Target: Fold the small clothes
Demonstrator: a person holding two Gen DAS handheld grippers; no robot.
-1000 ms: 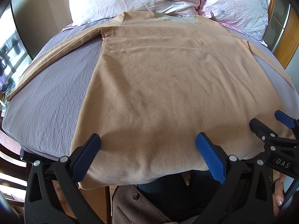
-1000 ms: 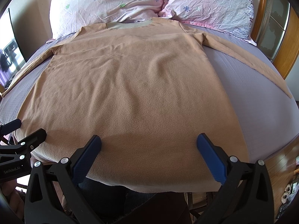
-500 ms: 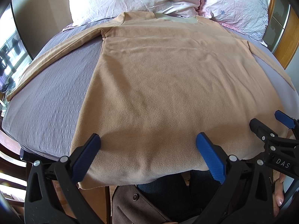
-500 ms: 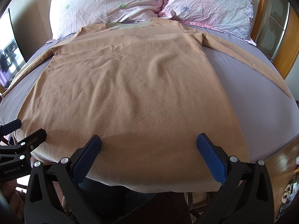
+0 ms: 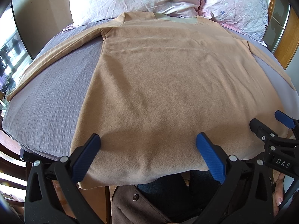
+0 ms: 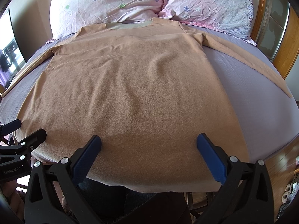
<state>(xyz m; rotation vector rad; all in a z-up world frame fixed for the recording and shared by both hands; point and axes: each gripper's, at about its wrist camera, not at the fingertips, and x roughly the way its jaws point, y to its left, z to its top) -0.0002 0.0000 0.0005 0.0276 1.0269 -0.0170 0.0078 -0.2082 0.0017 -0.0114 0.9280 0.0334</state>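
A tan long-sleeved shirt lies flat on my grey-sheeted bed, collar toward two pink pillows, sleeves spread out to both sides, hem draped over the near edge. I hold my left hand-held gripper and right hand-held gripper released, jaws wide, just above the hem, gripping nothing. No fold looks made; I judge a clean one needs both bottom corners pinched evenly and through both layers.
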